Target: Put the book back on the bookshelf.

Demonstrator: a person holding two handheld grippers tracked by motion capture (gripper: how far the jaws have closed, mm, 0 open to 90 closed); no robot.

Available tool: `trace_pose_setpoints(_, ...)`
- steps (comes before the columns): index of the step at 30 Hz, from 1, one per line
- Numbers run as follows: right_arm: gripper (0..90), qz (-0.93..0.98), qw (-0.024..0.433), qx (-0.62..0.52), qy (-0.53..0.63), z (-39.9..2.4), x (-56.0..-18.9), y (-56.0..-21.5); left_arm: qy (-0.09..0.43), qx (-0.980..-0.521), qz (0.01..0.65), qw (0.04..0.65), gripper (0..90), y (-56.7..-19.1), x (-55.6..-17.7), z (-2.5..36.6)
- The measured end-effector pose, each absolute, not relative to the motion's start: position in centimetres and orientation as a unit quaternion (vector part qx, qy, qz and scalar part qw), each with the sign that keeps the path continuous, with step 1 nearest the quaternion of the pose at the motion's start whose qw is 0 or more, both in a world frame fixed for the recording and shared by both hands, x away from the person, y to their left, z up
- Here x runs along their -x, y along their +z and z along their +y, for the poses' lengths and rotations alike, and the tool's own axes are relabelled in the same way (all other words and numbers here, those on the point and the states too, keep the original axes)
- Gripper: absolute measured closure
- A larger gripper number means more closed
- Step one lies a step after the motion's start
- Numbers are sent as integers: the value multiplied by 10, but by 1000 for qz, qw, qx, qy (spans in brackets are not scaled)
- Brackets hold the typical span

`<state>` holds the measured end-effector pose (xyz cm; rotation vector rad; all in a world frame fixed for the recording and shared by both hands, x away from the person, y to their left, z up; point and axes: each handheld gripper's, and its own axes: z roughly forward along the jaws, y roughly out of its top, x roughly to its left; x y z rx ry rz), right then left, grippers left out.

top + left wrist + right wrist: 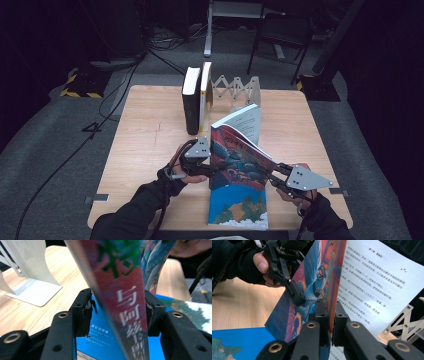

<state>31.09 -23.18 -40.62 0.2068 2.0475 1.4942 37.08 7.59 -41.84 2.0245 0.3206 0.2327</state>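
The colourful book [239,165] stood half open near the front edge of the desk [150,130], over a blue book [239,210] that lay flat. The right gripper [329,315] pinched its cover edge. The left gripper [117,312] had its fingers [83,312] spread around the spine, not pressing.

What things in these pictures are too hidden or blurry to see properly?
- Flat blue book: its top half is covered by the raised red book in the high view.
- Red book's spine lettering: blurred and cut off by the bottom edge in the left claw view.
- Printed page: text too small to read in the right claw view.
- Folding rack: partly behind the page in the high view.
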Motion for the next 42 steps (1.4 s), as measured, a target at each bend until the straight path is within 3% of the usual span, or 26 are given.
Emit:
trace_pose_setpoints(4,803,764,304,-87,563,-233,-313,-408,109,-845,121,509,641,-418,-366,77)
trace_pose_setpoints(7,713,762,304,-106,562,-237,-318,-409,103,-848,102,509,685,-418,-360,79)
trace_pose_setpoints(8,713,762,304,-106,562,-237,-318,-409,103,-848,102,509,692,-418,-360,79)
trace_pose_setpoints(15,493,761,300,-166,550,-250,-332,-415,102,-849,90,510,711,-418,-353,80)
trace_pose_setpoints(17,421,772,281,-181,541,-252,-338,-418,99,-849,87,512,716,-418,-352,80)
trace_pose_setpoints(21,359,786,243,-183,538,-247,-346,-425,97,-846,83,518,725,-419,-348,79)
trace_pose_setpoints(42,409,800,240,-173,522,-237,-340,-432,107,-799,111,581,697,-421,-339,65)
